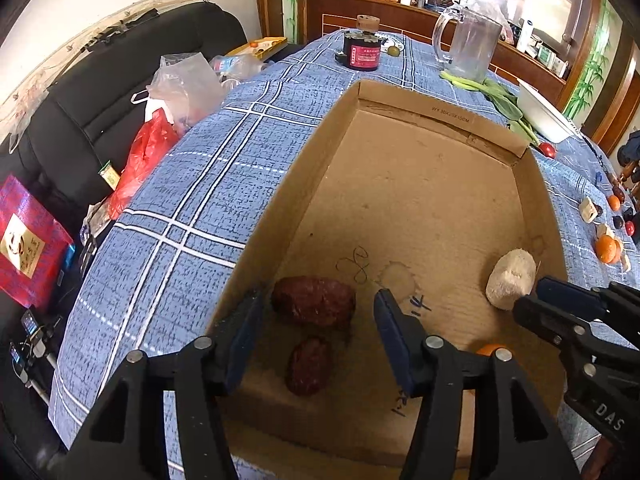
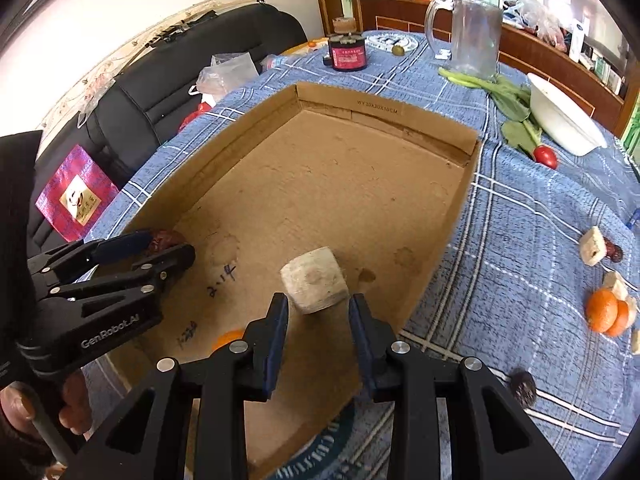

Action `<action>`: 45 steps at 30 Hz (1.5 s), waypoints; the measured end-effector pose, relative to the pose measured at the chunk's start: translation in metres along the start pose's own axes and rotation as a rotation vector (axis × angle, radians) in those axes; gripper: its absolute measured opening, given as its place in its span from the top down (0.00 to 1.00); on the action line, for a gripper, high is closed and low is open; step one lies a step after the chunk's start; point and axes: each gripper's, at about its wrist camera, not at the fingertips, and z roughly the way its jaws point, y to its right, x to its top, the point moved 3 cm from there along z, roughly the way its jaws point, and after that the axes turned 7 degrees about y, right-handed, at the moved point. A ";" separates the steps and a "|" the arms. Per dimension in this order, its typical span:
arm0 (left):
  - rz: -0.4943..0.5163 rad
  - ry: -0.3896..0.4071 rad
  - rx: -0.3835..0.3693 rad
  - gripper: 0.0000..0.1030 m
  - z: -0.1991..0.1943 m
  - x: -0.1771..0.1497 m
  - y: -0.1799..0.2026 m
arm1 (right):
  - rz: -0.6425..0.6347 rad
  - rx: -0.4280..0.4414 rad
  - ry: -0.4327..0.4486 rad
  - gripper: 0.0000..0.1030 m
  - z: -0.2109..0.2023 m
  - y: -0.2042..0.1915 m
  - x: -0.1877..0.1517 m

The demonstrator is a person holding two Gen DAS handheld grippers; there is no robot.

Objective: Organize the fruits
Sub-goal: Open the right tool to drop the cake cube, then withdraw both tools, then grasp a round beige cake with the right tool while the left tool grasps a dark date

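An open cardboard box [image 1: 400, 184] [image 2: 320, 184] sits on the blue plaid tablecloth. Inside lie two dark red dates [image 1: 314, 300] [image 1: 308, 366], a pale white chunk [image 1: 510, 280] [image 2: 314, 280] and an orange [image 1: 490, 349] [image 2: 228, 338], mostly hidden. My left gripper [image 1: 318, 312] is open above the dates, holding nothing. My right gripper [image 2: 318, 320] is open just in front of the white chunk, not touching it. Loose fruit lies on the cloth to the right: oranges [image 2: 606, 312], pale chunks [image 2: 592, 246], a dark date [image 2: 614, 252] and a red tomato [image 2: 545, 157].
At the far end stand a clear jug [image 2: 472, 36], a red-labelled black jar [image 2: 347, 54], leafy greens [image 2: 508, 100] and a white bowl [image 2: 560, 120]. A black sofa [image 1: 100, 92] with plastic bags [image 1: 180, 88] lies left of the table.
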 end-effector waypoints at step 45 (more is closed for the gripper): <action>0.290 0.005 -0.227 0.32 -0.060 -0.046 0.250 | 0.374 -0.282 0.141 0.49 -0.189 0.242 -0.136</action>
